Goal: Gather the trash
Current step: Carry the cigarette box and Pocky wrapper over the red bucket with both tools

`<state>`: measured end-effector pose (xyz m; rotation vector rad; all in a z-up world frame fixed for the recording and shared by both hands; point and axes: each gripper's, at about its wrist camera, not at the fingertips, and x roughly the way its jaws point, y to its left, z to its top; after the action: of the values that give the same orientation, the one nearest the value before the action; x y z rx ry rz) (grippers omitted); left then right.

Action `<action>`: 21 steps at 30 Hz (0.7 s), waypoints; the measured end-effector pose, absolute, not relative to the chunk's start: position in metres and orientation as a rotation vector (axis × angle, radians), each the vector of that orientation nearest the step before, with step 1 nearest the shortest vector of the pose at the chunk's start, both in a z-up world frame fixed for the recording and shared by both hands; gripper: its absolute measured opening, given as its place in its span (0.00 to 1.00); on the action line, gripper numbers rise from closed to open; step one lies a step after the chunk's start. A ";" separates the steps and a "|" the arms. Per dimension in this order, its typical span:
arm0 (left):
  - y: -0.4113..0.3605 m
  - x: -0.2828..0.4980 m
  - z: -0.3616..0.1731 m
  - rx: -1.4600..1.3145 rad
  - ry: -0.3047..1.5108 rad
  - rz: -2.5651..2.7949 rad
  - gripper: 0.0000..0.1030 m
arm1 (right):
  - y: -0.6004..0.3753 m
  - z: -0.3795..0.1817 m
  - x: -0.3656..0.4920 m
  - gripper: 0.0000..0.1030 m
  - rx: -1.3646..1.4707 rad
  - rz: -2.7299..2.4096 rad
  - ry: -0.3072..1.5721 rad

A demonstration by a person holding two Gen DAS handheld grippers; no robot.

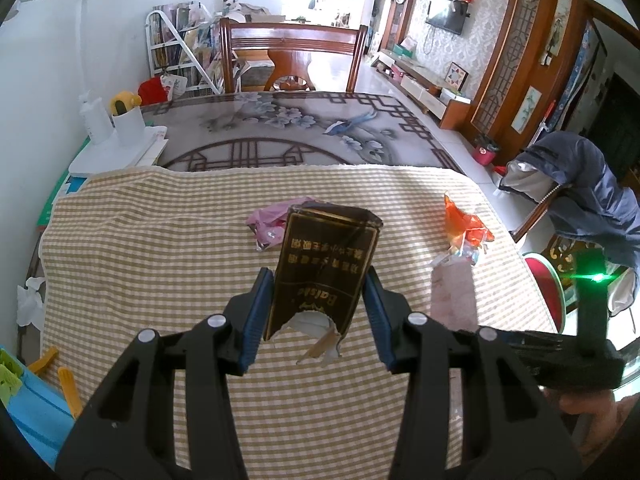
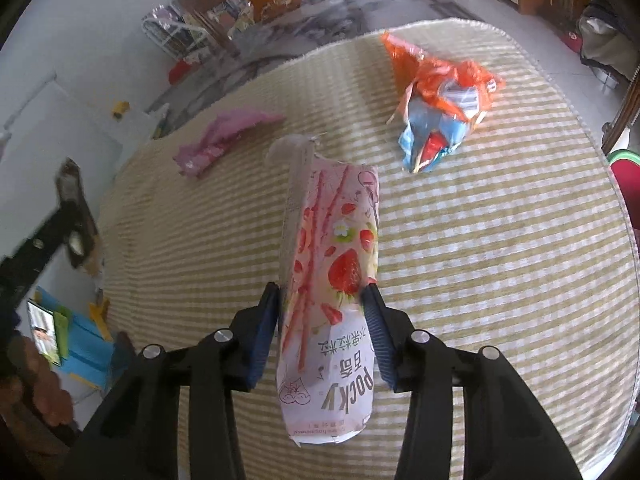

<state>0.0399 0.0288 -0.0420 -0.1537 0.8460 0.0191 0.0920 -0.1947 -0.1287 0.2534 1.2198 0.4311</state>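
Currently we log, mid-collection: left gripper (image 1: 319, 296) clamped on a torn dark-brown cigarette pack (image 1: 326, 264) at frame centre, right gripper (image 2: 320, 312) clamped on a pink strawberry Pocky box (image 2: 328, 300) at centre; next, both need carrying to a bin, none visible.

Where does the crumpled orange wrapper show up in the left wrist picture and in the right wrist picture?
Left wrist: orange wrapper at right of centre, near the checked cloth's right edge.
Right wrist: orange wrapper at upper right, on the cloth.
Shared landmark: the pink wrapper, to its left in both.
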 end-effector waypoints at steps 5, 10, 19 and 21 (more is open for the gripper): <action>0.028 0.041 -0.042 -0.157 0.848 0.010 0.43 | -0.209 -0.104 0.087 0.41 0.308 0.432 1.151; 0.017 0.046 -0.038 -0.159 0.848 -0.027 0.43 | -0.233 -0.076 0.081 0.41 0.360 0.391 1.054; -0.028 0.062 -0.038 -0.138 0.854 -0.126 0.43 | -0.285 -0.056 0.072 0.41 0.420 0.288 0.976; -0.038 0.065 -0.039 -0.135 0.859 -0.145 0.43 | -0.302 -0.056 0.071 0.41 0.434 0.261 0.976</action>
<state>0.0645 -0.0381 -0.0388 -0.1349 0.8586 -0.1445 0.0708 -0.3020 -0.0561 0.4339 0.9763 0.2610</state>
